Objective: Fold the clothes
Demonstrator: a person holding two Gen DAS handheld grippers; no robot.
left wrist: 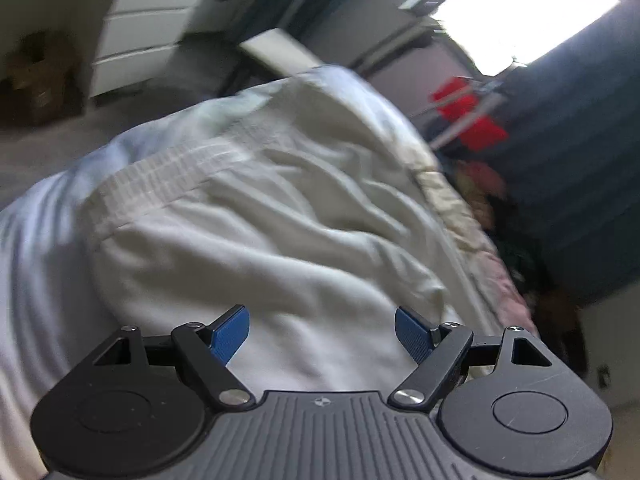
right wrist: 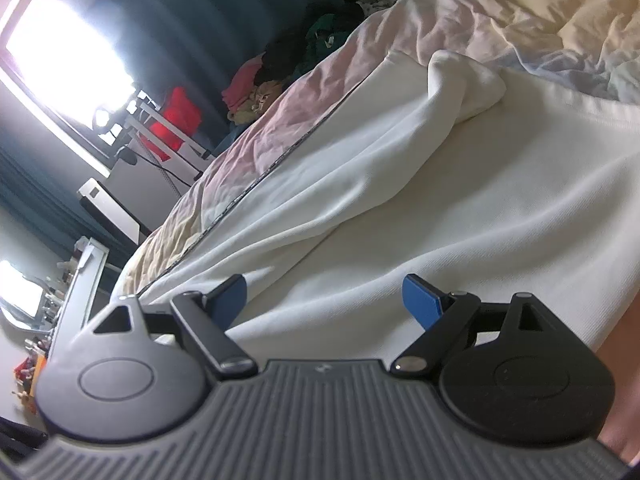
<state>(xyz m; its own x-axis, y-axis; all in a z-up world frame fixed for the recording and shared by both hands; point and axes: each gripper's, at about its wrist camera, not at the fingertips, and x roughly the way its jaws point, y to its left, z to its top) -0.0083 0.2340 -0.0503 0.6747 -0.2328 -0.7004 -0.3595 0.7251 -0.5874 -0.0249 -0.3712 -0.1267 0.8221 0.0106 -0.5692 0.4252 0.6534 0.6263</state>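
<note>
Both tongs gape wide, nothing between them! The white garment (right wrist: 420,200) lies spread on the bed (right wrist: 460,12), running away ahead of the right tongs (right wrist: 324,300), which hover at its near edge. The left tongs (left wrist: 322,332) hang over its rumpled cloth; neither looks nearer.

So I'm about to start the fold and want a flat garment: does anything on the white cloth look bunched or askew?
Yes. In the right wrist view the white garment has one bunched end humped up near the far edge, with a long ridge running back from it. The rest lies fairly flat on the rumpled bed sheet.
</note>
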